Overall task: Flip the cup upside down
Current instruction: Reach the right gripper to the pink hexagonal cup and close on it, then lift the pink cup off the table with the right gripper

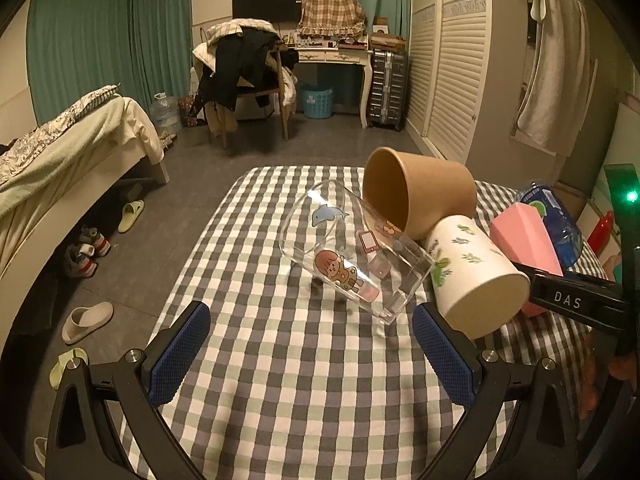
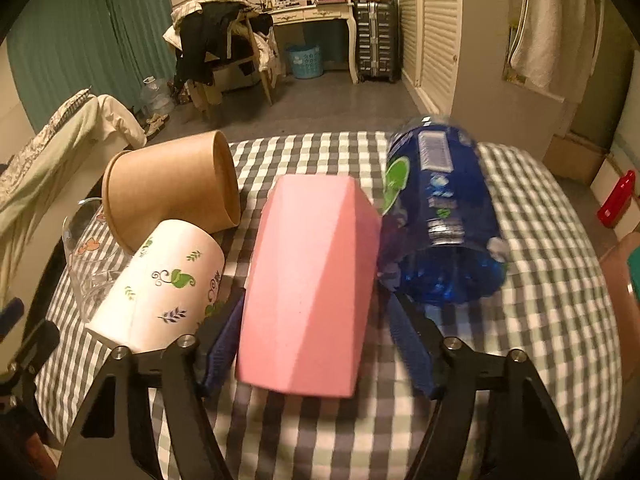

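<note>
Cups lie tipped over on the checked counter [image 1: 280,360]
The right hand-held gripper [image 2: 316,344] squeezes the pink cup [image 2: 308,280]; the left hand-held gripper [image 1: 312,356] is wide apart, holding nothing, near the glass cup [image 1: 352,252].

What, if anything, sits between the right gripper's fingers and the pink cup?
Nothing visible. The pink cup lies on its side between the right gripper's fingers, which flank it. The white leaf-print cup lies just left of it and the blue bottle just right, crowding the space for turning.
</note>
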`<action>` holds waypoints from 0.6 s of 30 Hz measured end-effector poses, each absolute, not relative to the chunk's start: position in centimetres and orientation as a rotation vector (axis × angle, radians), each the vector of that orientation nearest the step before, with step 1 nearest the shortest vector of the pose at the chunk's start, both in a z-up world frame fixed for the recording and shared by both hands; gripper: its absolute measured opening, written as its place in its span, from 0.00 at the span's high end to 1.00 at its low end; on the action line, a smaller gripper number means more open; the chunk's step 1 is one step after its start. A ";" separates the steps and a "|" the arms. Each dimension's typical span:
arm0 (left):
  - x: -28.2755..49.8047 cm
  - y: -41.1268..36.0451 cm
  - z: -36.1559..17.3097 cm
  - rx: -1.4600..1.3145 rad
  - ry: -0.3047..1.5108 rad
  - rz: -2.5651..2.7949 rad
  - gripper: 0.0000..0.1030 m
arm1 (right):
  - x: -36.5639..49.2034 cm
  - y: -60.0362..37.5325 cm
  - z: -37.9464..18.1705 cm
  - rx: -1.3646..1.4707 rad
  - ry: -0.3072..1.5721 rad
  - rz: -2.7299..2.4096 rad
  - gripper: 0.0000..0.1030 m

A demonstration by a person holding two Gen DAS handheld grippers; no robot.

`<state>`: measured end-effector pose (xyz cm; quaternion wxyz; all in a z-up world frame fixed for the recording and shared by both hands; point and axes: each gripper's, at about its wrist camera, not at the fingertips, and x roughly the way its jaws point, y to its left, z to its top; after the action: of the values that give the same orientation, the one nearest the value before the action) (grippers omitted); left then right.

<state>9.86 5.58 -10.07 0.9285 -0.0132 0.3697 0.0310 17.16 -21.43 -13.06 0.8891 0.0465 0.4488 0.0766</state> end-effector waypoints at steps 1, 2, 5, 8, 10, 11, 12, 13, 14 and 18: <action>9.8 5.4 -10.1 -0.025 0.759 0.062 0.00 | 17.2 -21.3 -13.3 0.102 0.936 0.164 0.42; 9.6 5.2 -10.0 -0.022 0.757 0.060 0.00 | 16.9 -21.3 -13.2 0.095 0.929 0.162 0.43; 8.9 4.8 -9.5 -0.014 0.743 0.057 0.00 | 15.9 -21.5 -12.8 0.095 0.927 0.173 0.43; 7.7 4.3 -8.7 -0.013 0.727 0.052 0.00 | 13.6 -21.9 -11.5 0.073 0.895 0.165 0.43; 6.8 4.0 -8.0 -0.019 0.712 0.047 0.00 | 11.9 -22.0 -10.7 0.063 0.881 0.169 0.43; 6.4 3.9 -7.6 -0.021 0.706 0.047 0.00 | 10.6 -22.1 -10.2 0.060 0.874 0.174 0.43; 5.8 3.8 -7.3 -0.023 0.699 0.047 0.00 | 9.9 -22.1 -9.9 0.056 0.872 0.178 0.43; 5.2 3.8 -6.9 -0.025 0.692 0.047 0.00 | 9.0 -22.1 -9.6 0.053 0.870 0.182 0.43; 4.5 3.7 -6.6 -0.025 0.686 0.048 0.00 | 7.6 -22.1 -9.3 0.048 0.865 0.189 0.43; 2.0 3.4 -6.1 -0.031 0.673 0.050 0.00 | 4.4 -21.6 -9.6 0.044 0.879 0.207 0.43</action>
<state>2.01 3.42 -6.14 0.9434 -0.0150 0.3303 0.0244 4.45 -21.60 -9.59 0.8995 0.0211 0.4249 0.0999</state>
